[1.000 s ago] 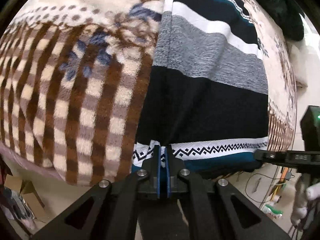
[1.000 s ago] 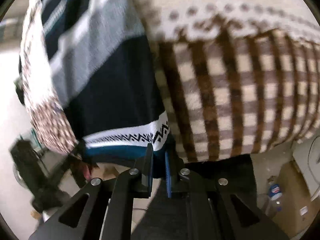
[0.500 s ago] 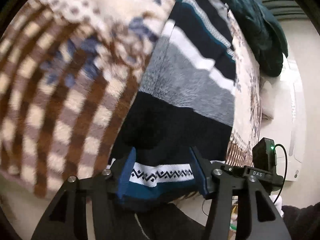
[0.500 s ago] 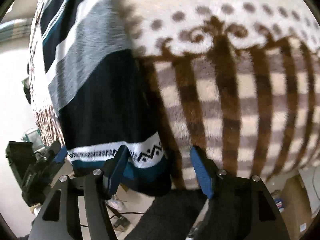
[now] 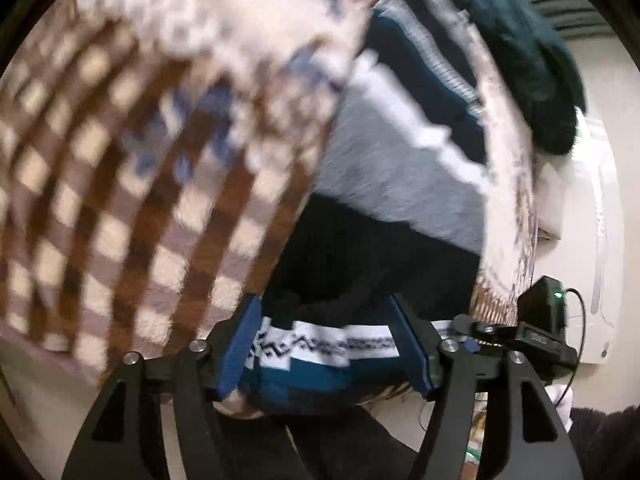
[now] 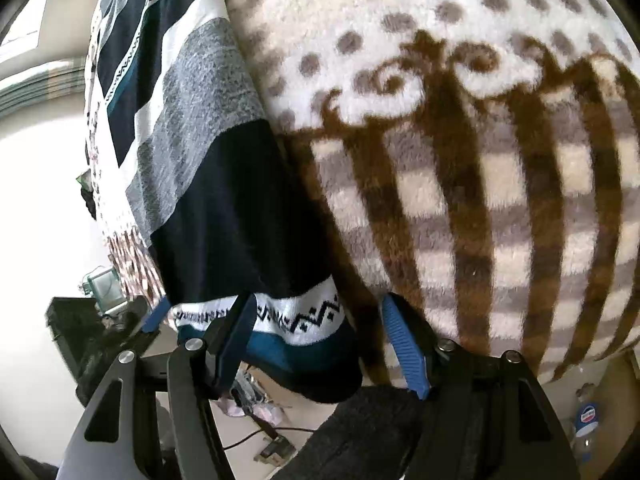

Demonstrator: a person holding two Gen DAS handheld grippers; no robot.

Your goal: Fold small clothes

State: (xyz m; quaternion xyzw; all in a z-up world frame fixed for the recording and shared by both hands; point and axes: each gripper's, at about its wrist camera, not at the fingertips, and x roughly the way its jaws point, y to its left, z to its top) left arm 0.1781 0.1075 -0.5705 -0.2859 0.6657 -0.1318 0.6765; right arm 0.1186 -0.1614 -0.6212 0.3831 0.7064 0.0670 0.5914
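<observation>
A striped knit sweater (image 5: pixel 400 184) in navy, grey and white lies flat on a fleece blanket (image 5: pixel 140 200). Its patterned white and teal hem (image 5: pixel 320 344) hangs at the near edge. My left gripper (image 5: pixel 323 300) straddles that hem; its jaws are opening and the blue pads stand clear of the cloth. In the right wrist view the sweater (image 6: pixel 224 208) lies at the left, and its hem corner (image 6: pixel 304 316) sits between the jaws of my right gripper (image 6: pixel 318 300), which is open and not pressing. Each gripper shows in the other's view: the right (image 5: pixel 520 336), the left (image 6: pixel 152 320).
The brown-checked blanket (image 6: pixel 460 200) covers the whole surface and drops off at the near edge. A dark teal garment (image 5: pixel 532 80) is piled at the far right. A bottle (image 6: pixel 586 416) and cables (image 6: pixel 256 400) lie on the floor below. A dark sleeve (image 6: pixel 372 420) is underneath.
Both grippers were shut on the sweater's hem a second ago; both have opened and let it go. The hem now rests loose at the blanket's edge. The left view has tilted.
</observation>
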